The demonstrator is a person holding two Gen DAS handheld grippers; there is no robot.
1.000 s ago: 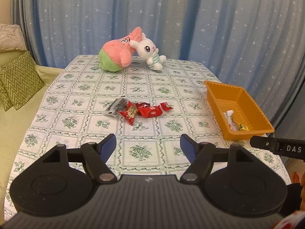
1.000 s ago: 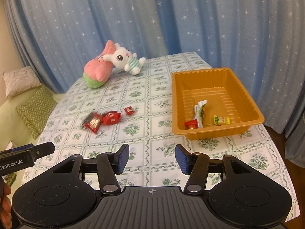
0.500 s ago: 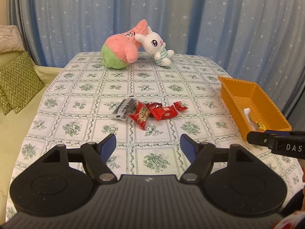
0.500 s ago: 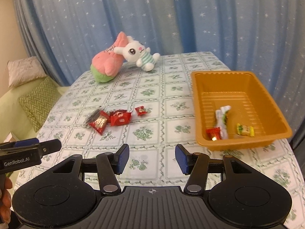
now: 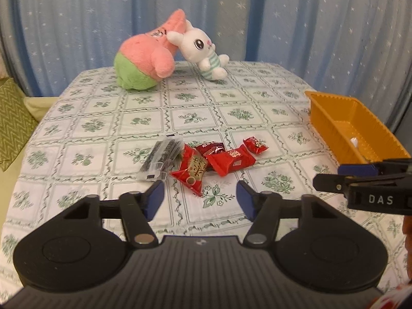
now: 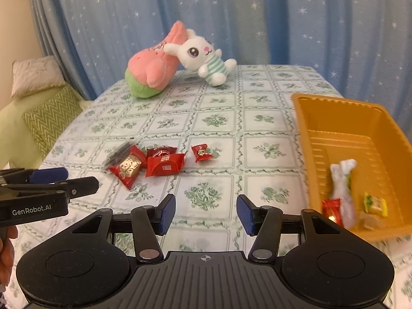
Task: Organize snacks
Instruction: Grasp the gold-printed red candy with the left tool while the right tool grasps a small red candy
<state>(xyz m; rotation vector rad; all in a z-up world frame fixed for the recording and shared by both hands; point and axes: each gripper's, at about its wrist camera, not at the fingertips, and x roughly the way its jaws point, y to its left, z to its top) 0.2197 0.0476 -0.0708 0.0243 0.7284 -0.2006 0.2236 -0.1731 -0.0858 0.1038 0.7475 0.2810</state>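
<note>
The left hand-held gripper (image 5: 198,195), jaws released and empty, sits nearest the red snack packet (image 5: 191,170) lying just ahead, its long axis running away from the jaws

In the left wrist view the ribbed orange plastic tray (image 5: 342,126) is cut off at its near end by the other gripper's black finger, and of its contents only a scrap of white wrapper (image 5: 354,141) shows. In the right wrist view the tray's near right corner is blurred, so the pale brownish item (image 6: 369,222) beside the yellow-green candy (image 6: 376,203) cannot be identified. The dark red foil packet (image 5: 210,148) lies mostly hidden under the red sachets. The printing on every wrapper is too small to read.
</note>
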